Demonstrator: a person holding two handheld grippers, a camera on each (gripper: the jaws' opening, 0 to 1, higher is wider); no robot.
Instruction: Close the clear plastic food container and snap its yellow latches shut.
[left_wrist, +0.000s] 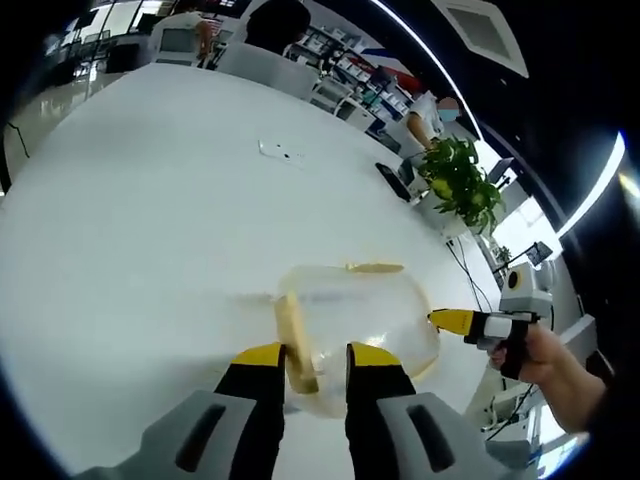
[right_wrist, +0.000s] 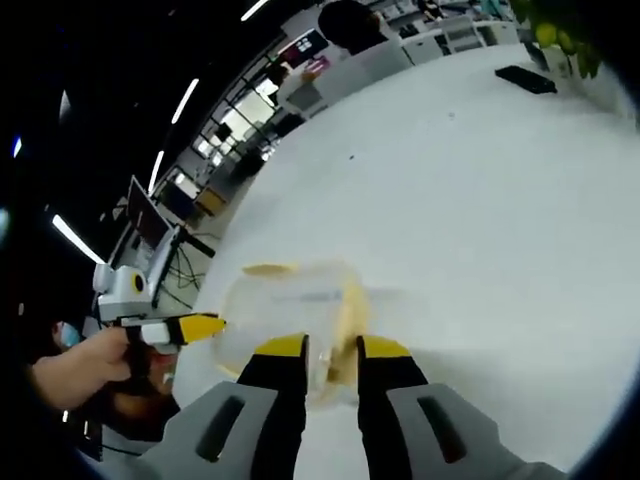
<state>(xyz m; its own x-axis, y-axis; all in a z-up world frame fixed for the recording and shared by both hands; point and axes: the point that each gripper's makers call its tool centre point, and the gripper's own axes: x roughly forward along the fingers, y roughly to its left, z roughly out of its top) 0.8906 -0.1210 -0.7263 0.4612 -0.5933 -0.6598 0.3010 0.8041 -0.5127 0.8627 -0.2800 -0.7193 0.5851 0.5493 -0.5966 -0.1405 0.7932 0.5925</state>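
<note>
Two grippers meet at one clear plastic container (left_wrist: 360, 320) that sits on a big white table (left_wrist: 150, 230), near its edge. In the left gripper view, the left gripper (left_wrist: 316, 362) has its black-and-yellow jaws narrowly apart around a yellow latch (left_wrist: 296, 345) on the near side of the container; whether they press it I cannot tell. A second latch (left_wrist: 375, 267) shows on the far side. The right gripper (left_wrist: 450, 320) comes in from the right, held by a hand (left_wrist: 545, 355), its yellow tip touching the container's side. In the right gripper view, the right gripper (right_wrist: 330, 362) stands narrowly apart at the container (right_wrist: 290, 310) wall (grip unclear). A leafy plant (left_wrist: 462, 180) stands at the table's far edge
</note>
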